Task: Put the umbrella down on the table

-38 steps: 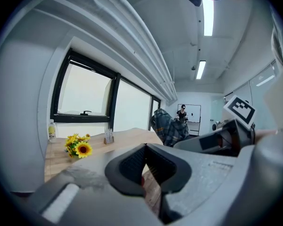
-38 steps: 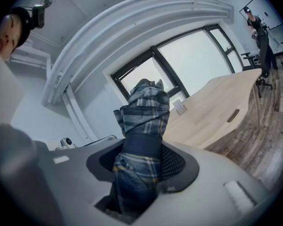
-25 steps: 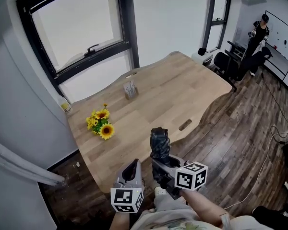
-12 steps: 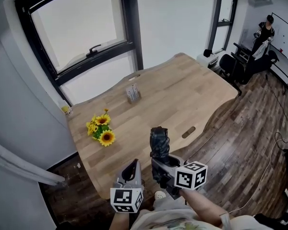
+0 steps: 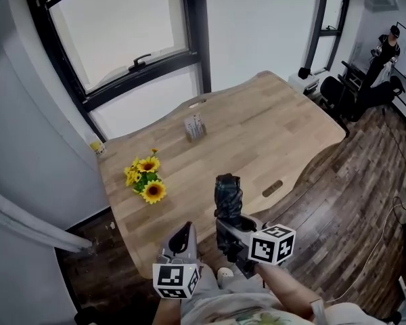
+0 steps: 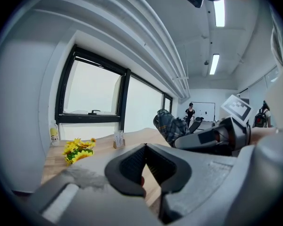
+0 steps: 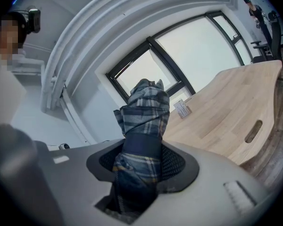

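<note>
Wooden table (image 5: 257,134) stands beside a black-framed window (image 5: 122,39).

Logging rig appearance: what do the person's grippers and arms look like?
The left gripper and right gripper are grey, with black textured jaw pads and a white cube of black square markers at the rear. The right forearm is bare; a light top shows below.
</note>
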A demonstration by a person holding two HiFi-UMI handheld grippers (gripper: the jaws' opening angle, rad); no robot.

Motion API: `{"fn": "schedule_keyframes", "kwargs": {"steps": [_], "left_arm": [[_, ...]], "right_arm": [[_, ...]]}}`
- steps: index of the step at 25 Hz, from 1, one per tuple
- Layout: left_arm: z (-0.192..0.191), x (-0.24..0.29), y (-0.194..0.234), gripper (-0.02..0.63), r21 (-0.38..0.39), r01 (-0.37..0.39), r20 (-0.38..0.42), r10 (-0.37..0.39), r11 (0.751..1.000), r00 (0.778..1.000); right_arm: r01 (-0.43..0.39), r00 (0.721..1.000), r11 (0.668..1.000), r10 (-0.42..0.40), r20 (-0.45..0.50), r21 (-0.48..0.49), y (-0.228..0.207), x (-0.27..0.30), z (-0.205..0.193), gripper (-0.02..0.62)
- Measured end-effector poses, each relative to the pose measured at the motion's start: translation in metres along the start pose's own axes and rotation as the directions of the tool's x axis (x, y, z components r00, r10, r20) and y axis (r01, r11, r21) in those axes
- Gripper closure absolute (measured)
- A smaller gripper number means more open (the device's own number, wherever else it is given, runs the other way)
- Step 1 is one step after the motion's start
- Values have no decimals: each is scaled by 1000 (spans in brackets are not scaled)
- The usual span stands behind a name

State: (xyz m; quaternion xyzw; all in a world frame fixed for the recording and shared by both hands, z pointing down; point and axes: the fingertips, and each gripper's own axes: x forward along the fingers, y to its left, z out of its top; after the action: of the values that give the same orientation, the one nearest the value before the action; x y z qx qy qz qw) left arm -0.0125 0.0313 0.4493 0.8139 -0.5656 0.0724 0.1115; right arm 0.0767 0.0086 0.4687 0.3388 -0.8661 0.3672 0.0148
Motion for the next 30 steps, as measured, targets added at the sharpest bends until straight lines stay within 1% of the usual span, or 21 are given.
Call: {"fn": "schedule_keyframes", "kwargs": {"steps": [5,11,20,25,30], "left_arm": [[-2,11,15,601,-10,-1,-15,1,1000,1000],[2,35,26,601,15,56,-48,-55,998,997],[17,67,57,601,13,94,-61,-93,995,994],[21,82,69,601,10,117,-63,-116,993,991],[27,93,81,601,0,121,-57,-121,993,991]], "right_arm": [[-3,1000,1000,3,-4,13,-2,18,5,402],[7,1000,999,-7,5,35,-9,44,19,402],[25,999,999,-27,40,37,-15,79,54,402],[48,998,998,-50,46,39,-24,94,64,402],[64,996,997,-66,51,36,-29,106,75,402]]}}
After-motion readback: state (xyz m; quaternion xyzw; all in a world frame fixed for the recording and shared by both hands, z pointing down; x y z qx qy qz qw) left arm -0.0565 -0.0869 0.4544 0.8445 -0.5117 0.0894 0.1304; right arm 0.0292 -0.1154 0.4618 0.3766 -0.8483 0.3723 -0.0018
